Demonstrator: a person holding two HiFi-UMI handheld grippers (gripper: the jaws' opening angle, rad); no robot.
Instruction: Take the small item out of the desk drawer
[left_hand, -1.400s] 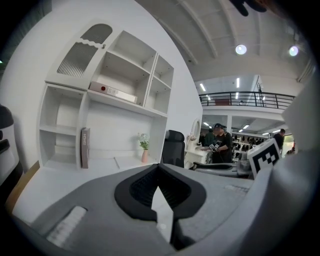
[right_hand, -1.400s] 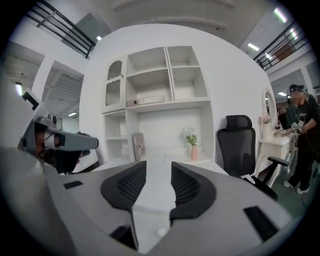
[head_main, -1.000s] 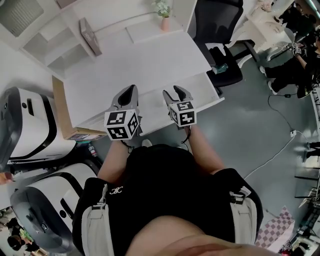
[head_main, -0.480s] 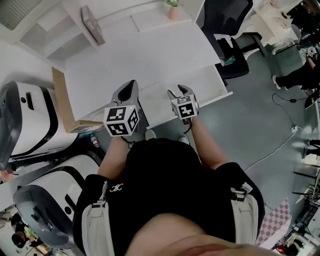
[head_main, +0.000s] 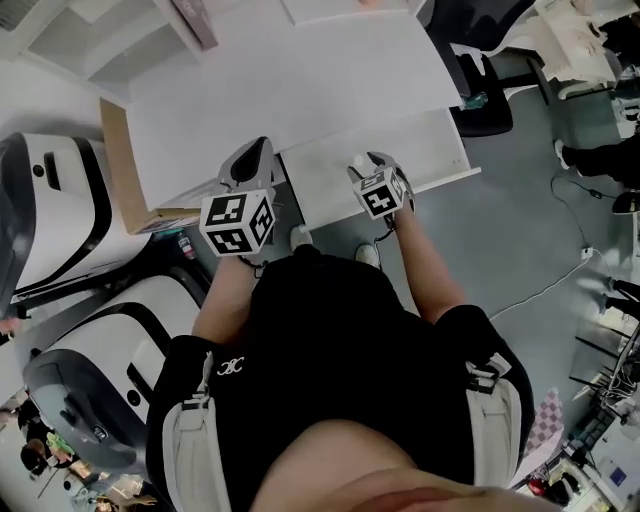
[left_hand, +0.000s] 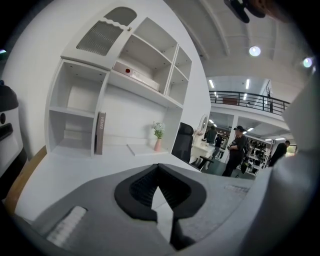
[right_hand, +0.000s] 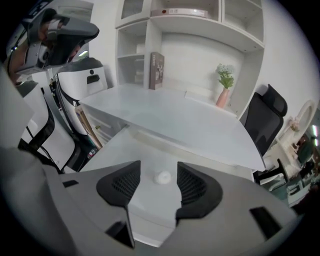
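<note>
Small item (right_hand: 162, 177) in the open drawer (right_hand: 134, 149) before the desk (head_main: 300, 90); shelf unit (right_hand: 200, 35) behind

The desk top (head_main: 300, 90) is smooth matt white, its side panel (head_main: 112, 170) bare wood. The right gripper (right_hand: 158, 167) is grey matt plastic with black ribbed pads (right_hand: 122, 184).

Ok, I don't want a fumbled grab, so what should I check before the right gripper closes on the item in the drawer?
1. Drawer open: ok.
2. Item in plain sight on drawer floor: ok.
3. Right gripper open, jaws just been opening, nothing gripped: ok.
4. Item framed between its jaws: ok.
5. Jaws low enough to close on it: cannot tell.
6. Left gripper outside the drawer: ok.
</note>
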